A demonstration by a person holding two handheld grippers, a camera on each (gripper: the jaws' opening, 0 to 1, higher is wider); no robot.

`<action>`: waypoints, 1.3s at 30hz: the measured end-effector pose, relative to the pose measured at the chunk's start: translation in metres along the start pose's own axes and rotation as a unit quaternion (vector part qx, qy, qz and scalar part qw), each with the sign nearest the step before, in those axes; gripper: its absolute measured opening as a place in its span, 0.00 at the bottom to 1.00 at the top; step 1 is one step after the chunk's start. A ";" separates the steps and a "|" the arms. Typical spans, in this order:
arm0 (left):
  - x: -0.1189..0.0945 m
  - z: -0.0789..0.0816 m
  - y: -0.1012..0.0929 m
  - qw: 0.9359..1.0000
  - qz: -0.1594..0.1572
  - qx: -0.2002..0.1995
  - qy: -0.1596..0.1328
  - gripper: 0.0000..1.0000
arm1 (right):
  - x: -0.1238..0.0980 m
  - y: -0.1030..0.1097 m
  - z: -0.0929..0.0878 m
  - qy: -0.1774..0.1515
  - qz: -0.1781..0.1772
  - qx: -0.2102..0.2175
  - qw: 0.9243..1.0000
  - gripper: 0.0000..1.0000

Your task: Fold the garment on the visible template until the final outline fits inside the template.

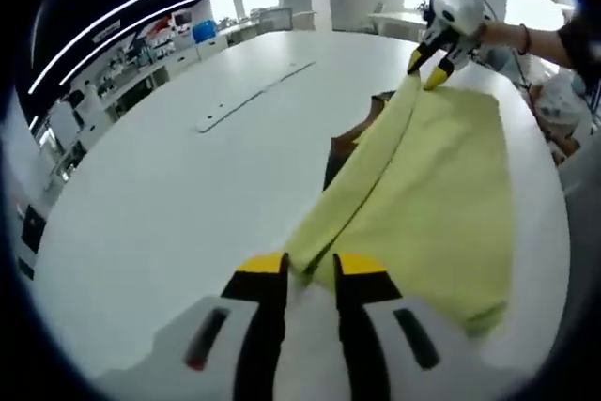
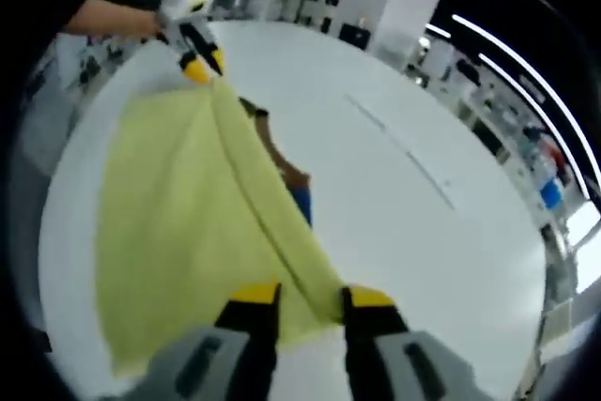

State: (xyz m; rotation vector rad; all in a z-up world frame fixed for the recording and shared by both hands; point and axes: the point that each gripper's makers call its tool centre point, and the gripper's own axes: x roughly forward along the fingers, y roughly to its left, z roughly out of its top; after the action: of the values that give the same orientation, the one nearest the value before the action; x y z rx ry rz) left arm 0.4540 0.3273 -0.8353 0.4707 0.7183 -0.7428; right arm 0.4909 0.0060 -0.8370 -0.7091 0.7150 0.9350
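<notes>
Looking along the left gripper view, the left tool (image 1: 310, 268) has its yellow-tipped jaws nearly closed on a bunched edge of the pale yellow garment (image 1: 441, 194), which stretches away as a raised fold across the white worktop (image 1: 169, 194). At the far end of that fold the right tool (image 1: 434, 65) pinches the cloth as well, a person's hand and forearm behind it. A dark template (image 1: 338, 152) peeks out from under the garment's near edge, partly covered, so its full outline cannot be made out. In the right gripper view, the right tool (image 2: 310, 296) sits with its jaws a little apart, the garment's (image 2: 169, 223) folded edge lying between them, while the left tool (image 2: 199, 61) grips the opposite end. The template (image 2: 293, 180) shows as brown and blue patches beside the fold.
</notes>
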 end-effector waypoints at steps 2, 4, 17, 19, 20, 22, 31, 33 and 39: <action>0.000 0.000 0.001 1.000 0.003 -0.001 -0.001 0.15 | 0.001 0.000 0.000 -0.001 0.001 0.007 1.000 0.20; 0.001 0.002 0.004 1.000 0.008 0.005 0.003 0.13 | 0.003 0.001 -0.002 -0.001 0.002 0.010 1.000 0.18; 0.006 0.006 0.001 1.000 0.006 -0.002 0.006 0.00 | 0.006 0.004 -0.002 -0.005 0.006 -0.006 1.000 0.00; 0.005 0.006 0.002 1.000 0.008 -0.006 0.003 0.00 | 0.005 0.004 -0.001 -0.007 0.003 -0.009 1.000 0.00; 0.003 0.010 0.002 1.000 0.009 -0.012 -0.001 0.00 | 0.002 0.003 0.001 -0.009 0.001 -0.011 1.000 0.00; 0.000 0.014 0.004 1.000 0.010 -0.022 -0.013 0.00 | -0.003 -0.004 0.005 -0.017 -0.012 -0.017 1.000 0.00; -0.007 0.036 0.026 0.984 0.041 -0.150 -0.089 0.00 | -0.003 -0.025 0.023 -0.051 -0.060 0.024 0.997 0.00; -0.005 0.037 0.028 0.982 0.050 -0.160 -0.087 0.00 | 0.000 -0.030 0.025 -0.060 -0.069 0.044 0.995 0.00; -0.004 0.042 0.045 0.970 0.074 -0.206 -0.108 0.15 | -0.004 -0.040 0.032 -0.102 -0.067 0.165 0.979 0.18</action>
State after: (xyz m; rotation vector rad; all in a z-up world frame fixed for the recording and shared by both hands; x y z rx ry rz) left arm 0.5032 0.3323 -0.7980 0.0599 0.6043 -0.4779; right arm 0.5321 0.0128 -0.8065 -0.3577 0.6139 0.7309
